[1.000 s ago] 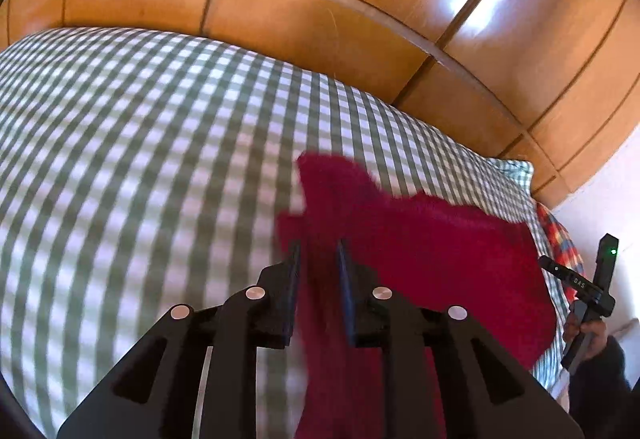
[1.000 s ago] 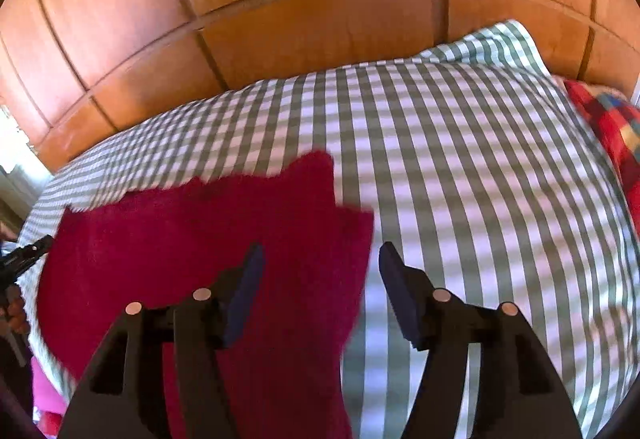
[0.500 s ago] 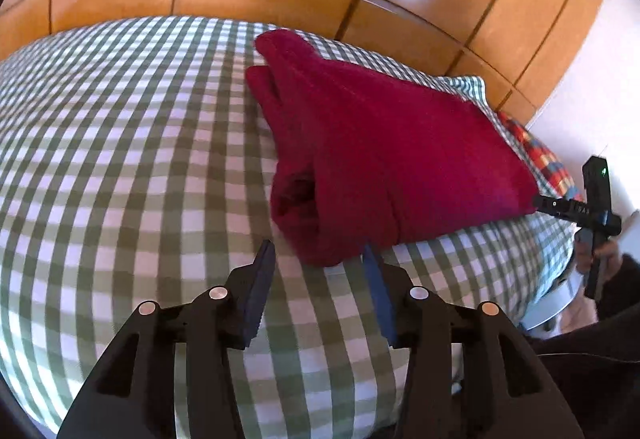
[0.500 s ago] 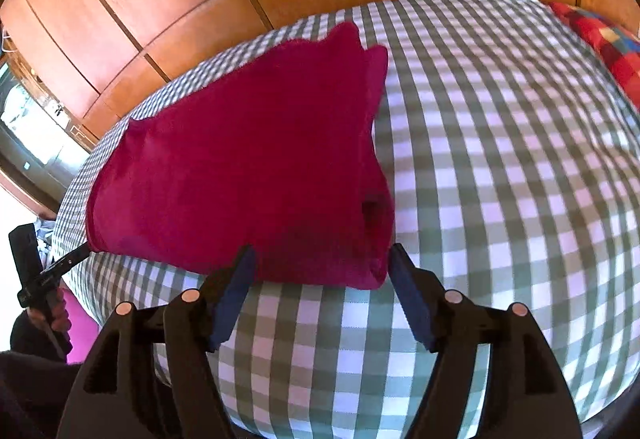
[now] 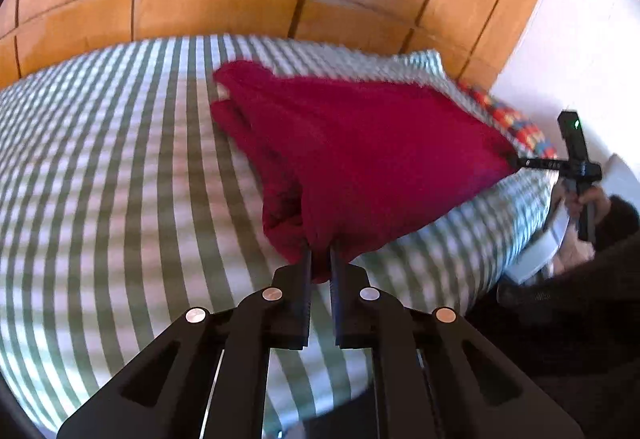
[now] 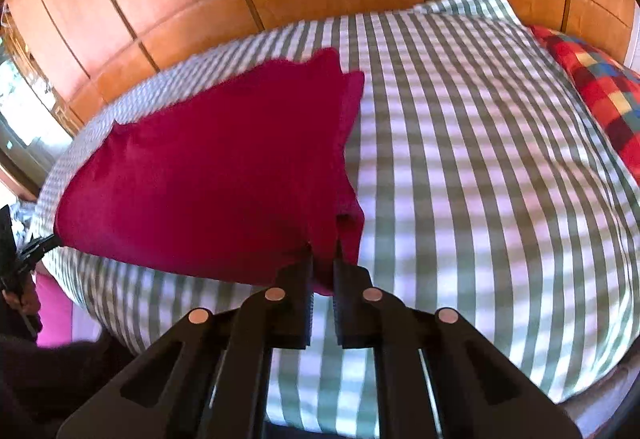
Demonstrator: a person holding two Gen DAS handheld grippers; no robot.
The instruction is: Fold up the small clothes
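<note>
While one red garment (image 5: 360, 159) lies on the checked bed (image 5: 100, 179), two claws, left claw (image 5: 320, 259) and right claw (image 6: 323, 259), having just closed, each pinch one near corner.

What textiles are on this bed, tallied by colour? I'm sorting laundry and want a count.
Red garment, pinched at two near corners by the left gripper and the right gripper: 1
Green-and-white checked cover: 1
Multicoloured checked cloth: 1
Total: 3
</note>
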